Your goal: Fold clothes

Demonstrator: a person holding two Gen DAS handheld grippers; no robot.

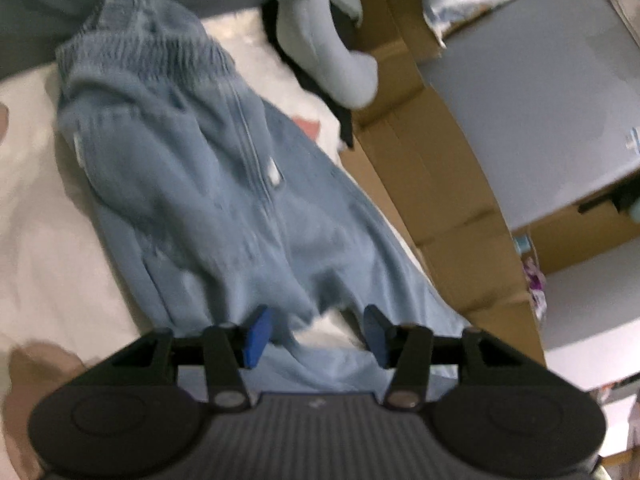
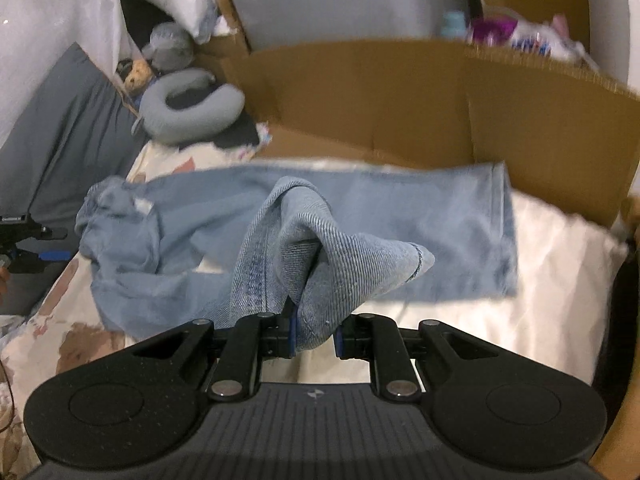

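Spread out on a pale bedsheet, a pair of light blue jeans is seen from the left wrist camera, with the gathered waistband at the far end and the legs running back toward the lens. Nothing is gripped by the left gripper: its blue pads are parted, and only the nearer denim and a patch of sheet are seen in the gap between and below them. To the right of the jeans, a brown cardboard box is set against the edge of the bed, and a grey neck pillow is seen beyond it. In the right wrist view, the same pillow is found at the far left, with the crumpled waistband just to its right and one leg laid flat across the sheet toward the box wall. Nearer the lens, a bunched fold of the other leg is pinched between the nearly closed pads of the right gripper and is lifted clear of the sheet.
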